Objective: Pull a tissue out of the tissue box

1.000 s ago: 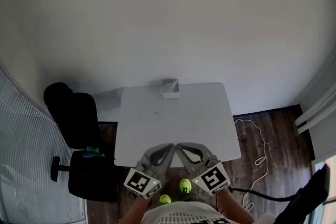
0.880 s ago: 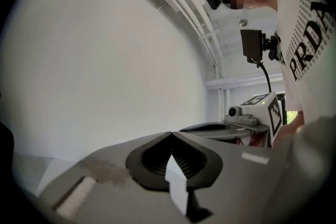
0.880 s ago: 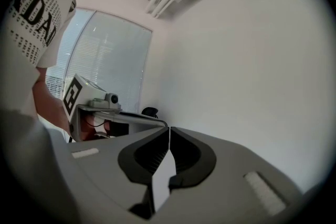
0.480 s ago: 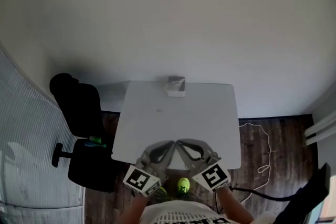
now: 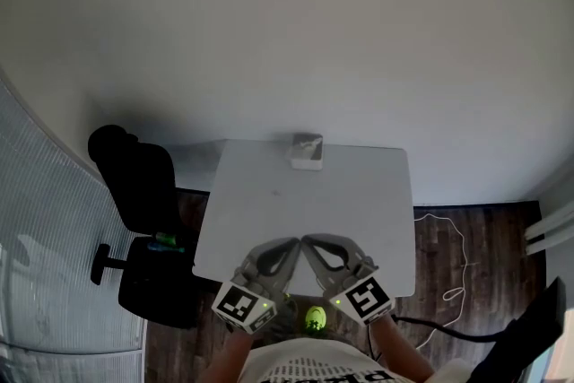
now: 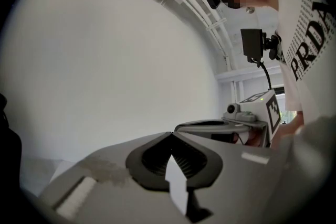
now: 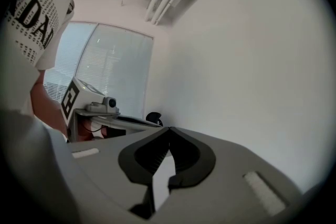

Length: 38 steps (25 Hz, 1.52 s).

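Tissue box (image 5: pixel 306 152) sits at far edge of white table (image 5: pixel 269 215). Left gripper (image 5: pixel 291 245) and right gripper (image 5: pixel 310 241) side by side over near edge, both jaws closed, empty.

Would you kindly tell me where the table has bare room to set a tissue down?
Nearly all of the table is bare: the whole stretch from the tissue box at its far edge to the left gripper and right gripper at its near edge, and both side margins. Only those two spots are taken.
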Available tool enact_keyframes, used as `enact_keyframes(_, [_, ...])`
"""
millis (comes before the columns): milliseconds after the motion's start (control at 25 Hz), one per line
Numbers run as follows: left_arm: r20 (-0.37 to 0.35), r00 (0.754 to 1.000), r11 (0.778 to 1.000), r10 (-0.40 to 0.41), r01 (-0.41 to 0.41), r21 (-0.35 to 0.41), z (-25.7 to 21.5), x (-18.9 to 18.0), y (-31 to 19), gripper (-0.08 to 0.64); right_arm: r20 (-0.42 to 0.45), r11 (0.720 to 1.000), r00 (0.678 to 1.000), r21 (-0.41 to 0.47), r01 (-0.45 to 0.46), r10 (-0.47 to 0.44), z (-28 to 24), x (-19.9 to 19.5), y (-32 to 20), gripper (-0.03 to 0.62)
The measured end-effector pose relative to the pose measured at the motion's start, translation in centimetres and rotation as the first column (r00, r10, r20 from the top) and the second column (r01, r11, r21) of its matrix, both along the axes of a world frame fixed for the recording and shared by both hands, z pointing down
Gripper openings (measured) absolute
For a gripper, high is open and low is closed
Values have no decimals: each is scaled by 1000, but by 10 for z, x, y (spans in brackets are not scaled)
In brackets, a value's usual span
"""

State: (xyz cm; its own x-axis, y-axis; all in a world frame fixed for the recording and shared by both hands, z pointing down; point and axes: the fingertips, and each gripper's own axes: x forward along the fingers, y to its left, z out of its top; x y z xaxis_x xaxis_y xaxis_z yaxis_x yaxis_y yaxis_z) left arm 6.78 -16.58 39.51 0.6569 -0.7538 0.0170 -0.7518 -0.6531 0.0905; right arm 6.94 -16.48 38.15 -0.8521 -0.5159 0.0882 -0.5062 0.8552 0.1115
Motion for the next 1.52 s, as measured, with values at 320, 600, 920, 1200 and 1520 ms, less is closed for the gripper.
enact_keyframes(320, [-26,1000,998,14,-12,66,-15,-12,-40,-12,-12,999,999,41,-33,33,-15,-12,-38,-2])
enact_keyframes(600, [-82,996,996,34,-27,85,-32,-36,-80,-11,-33,995,996,73,-75,78,-25,-37,-76,-2])
enact_keyframes(920, [-59,991,992,117,-114,52,-19,-60,-130,-11,-13,990,990,35,-139,140,-19,-61,-126,-2])
enact_keyframes(1200, [-71,982,984,177,-177,13,5,-82,-168,-11,-54,981,979,-16,-196,194,6,-84,-165,-2])
enact_keyframes(1520, [-78,978,980,195,-197,-15,20,-88,-194,-11,-108,978,974,-35,-206,201,26,-90,-189,0])
